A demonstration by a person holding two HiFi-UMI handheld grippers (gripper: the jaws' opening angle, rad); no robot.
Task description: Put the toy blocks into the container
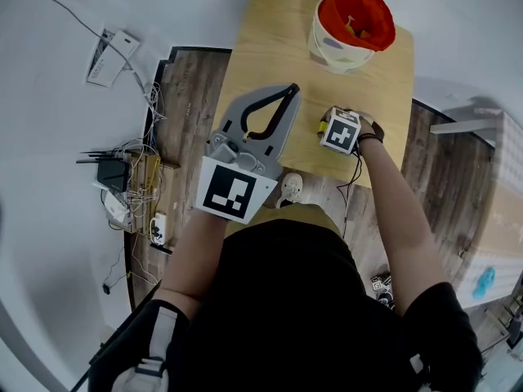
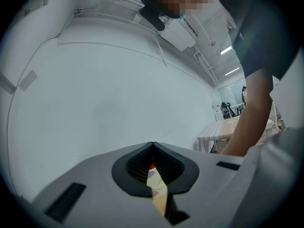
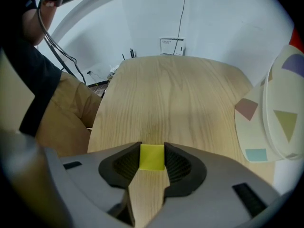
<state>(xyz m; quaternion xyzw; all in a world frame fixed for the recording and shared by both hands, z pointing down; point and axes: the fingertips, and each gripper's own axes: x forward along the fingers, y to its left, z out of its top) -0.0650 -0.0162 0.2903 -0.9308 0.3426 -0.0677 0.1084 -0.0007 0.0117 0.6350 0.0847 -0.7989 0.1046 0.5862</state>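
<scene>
2 grippers are held over a wooden bench [image 1: 270, 47]. Nearest the person, the left gripper [image 1: 291, 90] is kept level, and its fingers are closed tip to tip. Further out, the right gripper [image 3: 152, 145] is pointed steeply down, and a yellow block [image 3: 152, 157], low at the bench surface, is clamped between its fingers. At the far end, a white container [image 1: 331, 51] with a red lining is stood on the bench, well apart from the block.
</scene>
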